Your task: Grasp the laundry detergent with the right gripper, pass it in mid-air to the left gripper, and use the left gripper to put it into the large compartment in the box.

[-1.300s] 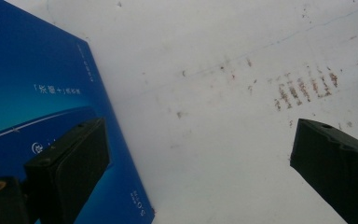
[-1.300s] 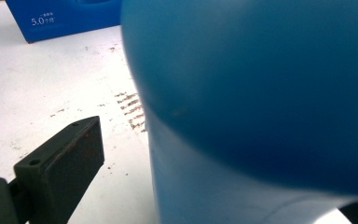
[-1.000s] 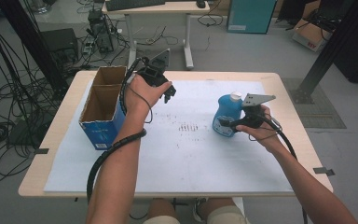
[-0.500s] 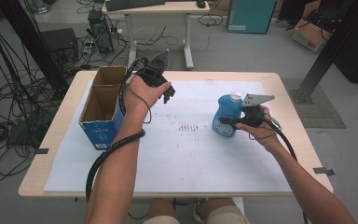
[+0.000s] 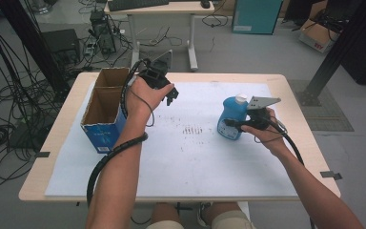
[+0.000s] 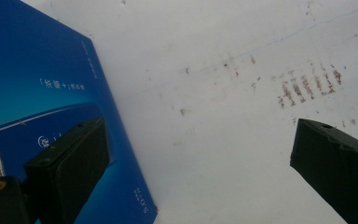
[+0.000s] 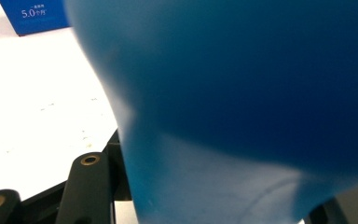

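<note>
Gripping the upright blue bottle [image 5: 232, 119] low on its body, the right claw [image 5: 233, 126] has just been closing on it; bottle stands right of centre on the worktop [image 5: 181, 162]. The left claw [image 5: 167, 95] hovers wide open, empty, beside the cardboard box [image 5: 102, 125], well apart from the bottle.

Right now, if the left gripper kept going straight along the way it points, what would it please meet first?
Probably the white sheet on the table: it lies between the left gripper's open jaws. The blue box sits just off one jaw's side, though depth is hard to judge.

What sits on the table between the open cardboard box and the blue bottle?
Nothing: the high view shows bare white sheet with rusty smudges between box and bottle.
</note>
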{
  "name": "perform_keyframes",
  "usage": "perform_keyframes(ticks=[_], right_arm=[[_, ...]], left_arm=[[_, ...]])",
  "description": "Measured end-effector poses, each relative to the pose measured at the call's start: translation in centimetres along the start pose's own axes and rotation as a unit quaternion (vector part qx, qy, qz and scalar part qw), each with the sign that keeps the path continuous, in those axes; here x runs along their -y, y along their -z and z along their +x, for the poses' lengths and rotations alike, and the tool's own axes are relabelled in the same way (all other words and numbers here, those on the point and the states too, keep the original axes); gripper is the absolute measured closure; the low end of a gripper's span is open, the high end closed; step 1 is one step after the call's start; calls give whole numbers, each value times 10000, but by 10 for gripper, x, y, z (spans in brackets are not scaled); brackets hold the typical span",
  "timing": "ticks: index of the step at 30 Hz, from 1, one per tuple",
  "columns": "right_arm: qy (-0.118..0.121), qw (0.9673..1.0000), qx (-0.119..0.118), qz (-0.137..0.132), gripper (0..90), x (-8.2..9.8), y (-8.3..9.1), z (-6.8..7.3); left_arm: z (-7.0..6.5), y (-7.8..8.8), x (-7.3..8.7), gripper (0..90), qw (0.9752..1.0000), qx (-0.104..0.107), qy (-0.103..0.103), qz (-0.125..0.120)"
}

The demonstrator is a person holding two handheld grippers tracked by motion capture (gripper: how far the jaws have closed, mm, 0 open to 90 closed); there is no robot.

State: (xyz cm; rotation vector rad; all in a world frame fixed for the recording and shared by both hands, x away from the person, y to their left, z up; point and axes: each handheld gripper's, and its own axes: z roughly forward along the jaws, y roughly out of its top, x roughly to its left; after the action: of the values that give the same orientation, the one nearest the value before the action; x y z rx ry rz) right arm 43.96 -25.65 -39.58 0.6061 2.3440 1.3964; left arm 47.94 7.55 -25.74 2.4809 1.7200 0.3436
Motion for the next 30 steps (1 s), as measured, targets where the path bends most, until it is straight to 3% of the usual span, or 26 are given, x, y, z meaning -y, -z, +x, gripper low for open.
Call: perform_keyframes(ticks=[30], right_arm=[[-24, 10000, 15, 7, 429, 0, 0, 0]], left_arm=[[2, 12, 7, 50, 9999, 57, -55, -138]])
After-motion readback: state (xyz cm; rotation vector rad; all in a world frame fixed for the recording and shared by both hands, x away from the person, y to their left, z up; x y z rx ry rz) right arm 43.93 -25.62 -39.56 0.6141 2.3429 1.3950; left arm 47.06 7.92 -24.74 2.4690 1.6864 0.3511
